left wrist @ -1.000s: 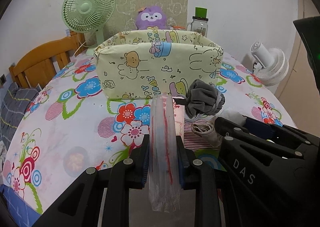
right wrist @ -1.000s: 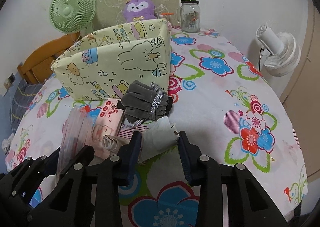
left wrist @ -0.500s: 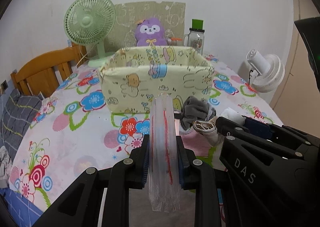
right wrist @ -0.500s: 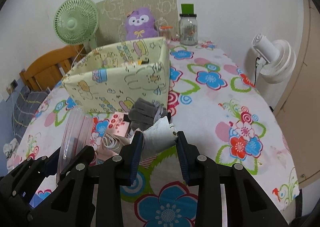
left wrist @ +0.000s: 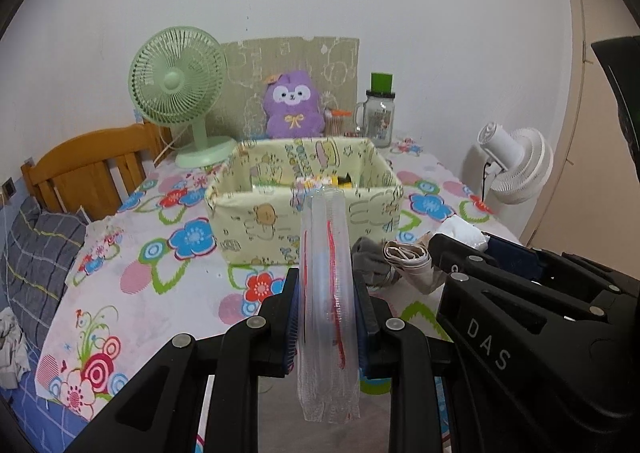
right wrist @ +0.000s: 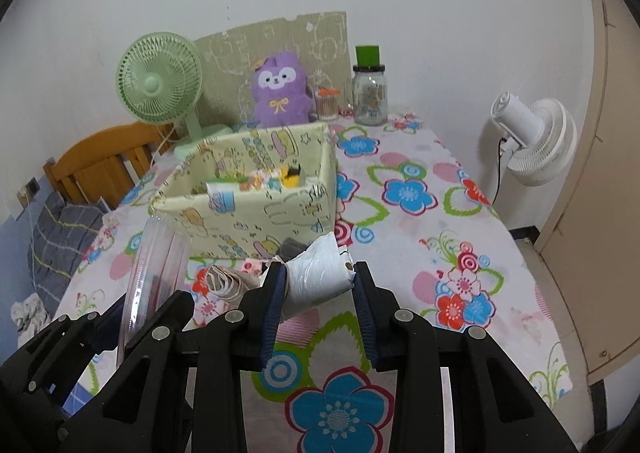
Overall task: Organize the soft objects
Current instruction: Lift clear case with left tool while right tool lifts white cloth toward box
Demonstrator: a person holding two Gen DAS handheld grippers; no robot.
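Left of the yellow fabric bin (left wrist: 256,223): left gripper (left wrist: 326,327) clamped on a clear plastic packet (left wrist: 327,293), long axis running away from the camera toward the bin's front wall. Right of it: right gripper (right wrist: 318,311) clamped on a white wrapped bundle (right wrist: 320,277), stubby, pointing at the bin's near corner. Both raised since a second ago; bin interior now visible, grey cloth (left wrist: 370,257) left lying before the bin.

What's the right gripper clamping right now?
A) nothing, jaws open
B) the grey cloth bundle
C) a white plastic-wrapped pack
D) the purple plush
C: in the right wrist view the right gripper has its blue pads pressed on both sides of the white plastic-wrapped pack, raised above the table.
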